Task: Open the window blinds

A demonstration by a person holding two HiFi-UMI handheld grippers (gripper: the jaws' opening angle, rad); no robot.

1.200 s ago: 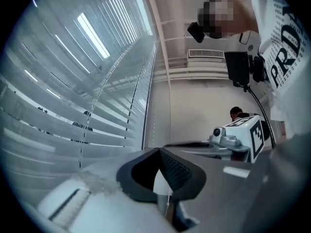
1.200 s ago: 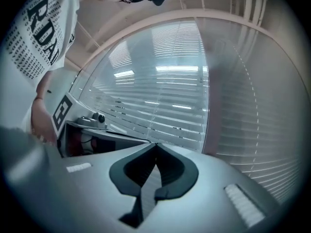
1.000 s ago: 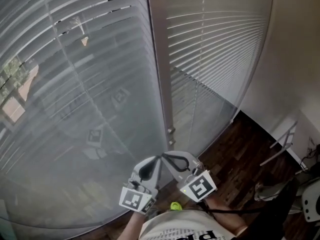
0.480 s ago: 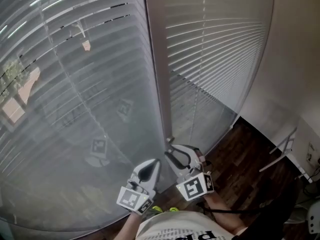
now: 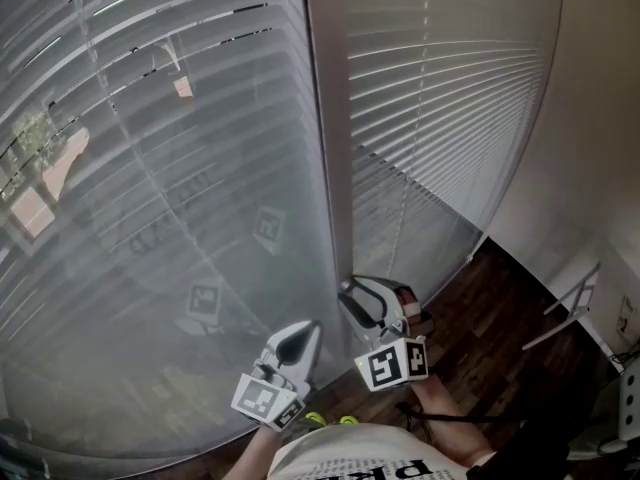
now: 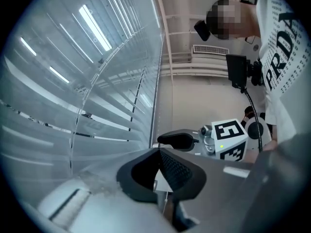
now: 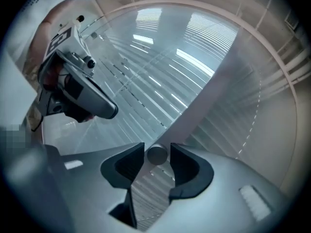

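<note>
Two grey slatted blinds hang side by side, the left blind (image 5: 150,168) and the right blind (image 5: 440,98), with an upright window post (image 5: 330,148) between them. My right gripper (image 5: 365,303) is at the foot of the post. Its jaws are opening, and the round end of a thin rod (image 7: 156,154) stands between the pads with a small gap on each side. My left gripper (image 5: 292,343) is just to the left, pointing at the left blind, jaws shut (image 6: 159,150) with nothing clearly between them.
Dark wood floor (image 5: 500,308) runs along the right, with a white wall (image 5: 600,118) and a white metal frame (image 5: 570,308) on it. Buildings and trees show through the left blind's slats (image 5: 40,168). The person's printed shirt (image 5: 370,463) fills the bottom edge.
My right gripper was shut beside the left gripper's tip at the post; it has rolled, drawn slightly right and down, and its jaws have opened. The left gripper has barely moved.
</note>
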